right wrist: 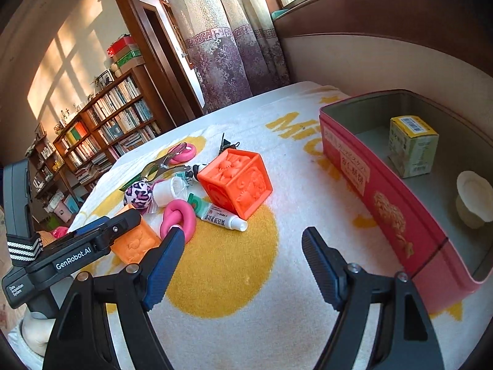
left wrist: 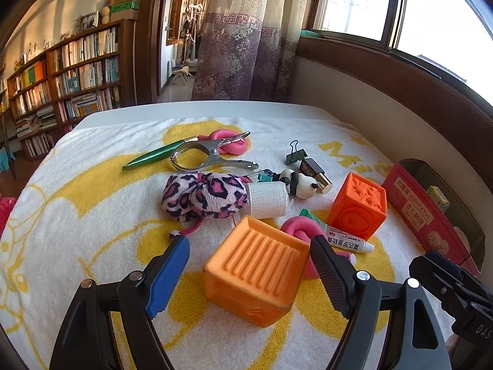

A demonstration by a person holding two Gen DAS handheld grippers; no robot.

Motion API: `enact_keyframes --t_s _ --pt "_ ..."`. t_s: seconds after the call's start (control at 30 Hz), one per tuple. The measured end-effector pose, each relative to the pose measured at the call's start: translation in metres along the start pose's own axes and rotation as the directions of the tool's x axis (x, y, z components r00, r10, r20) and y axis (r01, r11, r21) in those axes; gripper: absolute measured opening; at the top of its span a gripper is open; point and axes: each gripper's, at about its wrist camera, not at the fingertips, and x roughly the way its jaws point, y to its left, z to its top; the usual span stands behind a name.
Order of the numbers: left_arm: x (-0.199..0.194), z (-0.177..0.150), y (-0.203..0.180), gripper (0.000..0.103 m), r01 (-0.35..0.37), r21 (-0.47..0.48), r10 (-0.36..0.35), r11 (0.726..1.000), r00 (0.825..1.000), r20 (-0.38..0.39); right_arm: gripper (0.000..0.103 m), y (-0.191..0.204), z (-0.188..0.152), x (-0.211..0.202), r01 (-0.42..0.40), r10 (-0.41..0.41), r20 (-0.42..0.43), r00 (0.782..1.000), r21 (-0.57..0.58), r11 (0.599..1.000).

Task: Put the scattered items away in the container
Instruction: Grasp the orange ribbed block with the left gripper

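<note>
My left gripper (left wrist: 249,265) is open with its jaws on either side of a light orange ribbed cube (left wrist: 258,268), not squeezing it; the cube also shows in the right wrist view (right wrist: 135,240). My right gripper (right wrist: 240,259) is open and empty above the towel. The red tin container (right wrist: 385,203) stands at the right and holds a small yellow-green box (right wrist: 413,145) and a cream object (right wrist: 473,197). Scattered items include a darker orange cube (left wrist: 357,206), a pink ring (right wrist: 180,215), an ointment tube (right wrist: 222,215), a leopard plush (left wrist: 203,197) and a panda figure (left wrist: 300,185).
A yellow and white towel (left wrist: 92,215) covers the table. At the back lie a green pen (left wrist: 157,154), a metal clamp (left wrist: 203,154), binder clips (left wrist: 295,154) and a lipstick (left wrist: 317,172). A wall and window sill run along the right; bookshelves stand to the left.
</note>
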Motion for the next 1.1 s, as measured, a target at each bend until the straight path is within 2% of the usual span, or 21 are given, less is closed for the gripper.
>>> enact_keyframes --t_s 0.5,0.6,0.77,0.8,0.87,1.1 --pt "0.007 -0.003 -0.004 0.082 0.002 0.019 -0.002 1.000 1.000 -0.020 0.081 0.000 0.000 0.005 -0.021 0.021 -0.024 0.999 0.002 1.000" --pt "0.016 -0.004 -0.003 0.082 -0.015 0.018 0.016 1.000 0.999 -0.049 0.081 -0.001 -0.001 0.006 -0.023 0.024 -0.027 0.999 0.003 1.000" --pt "0.028 -0.005 0.006 0.082 0.019 -0.040 -0.023 0.999 0.995 -0.100 0.081 0.000 -0.002 0.007 -0.026 0.026 -0.032 0.999 0.000 1.000" --pt "0.027 -0.005 0.007 0.082 0.024 -0.048 -0.028 0.999 0.995 -0.097 0.081 0.000 -0.002 0.007 -0.025 0.025 -0.033 0.999 -0.001 1.000" --pt "0.023 -0.005 0.008 0.071 0.038 -0.055 -0.042 0.998 0.996 -0.080 0.081 0.000 -0.002 0.007 -0.025 0.025 -0.036 0.999 -0.001 1.000" --pt "0.011 -0.006 0.017 0.071 0.034 -0.098 -0.039 0.995 0.998 -0.050 0.081 -0.002 -0.002 0.010 -0.026 0.027 -0.051 0.998 0.010 1.000"
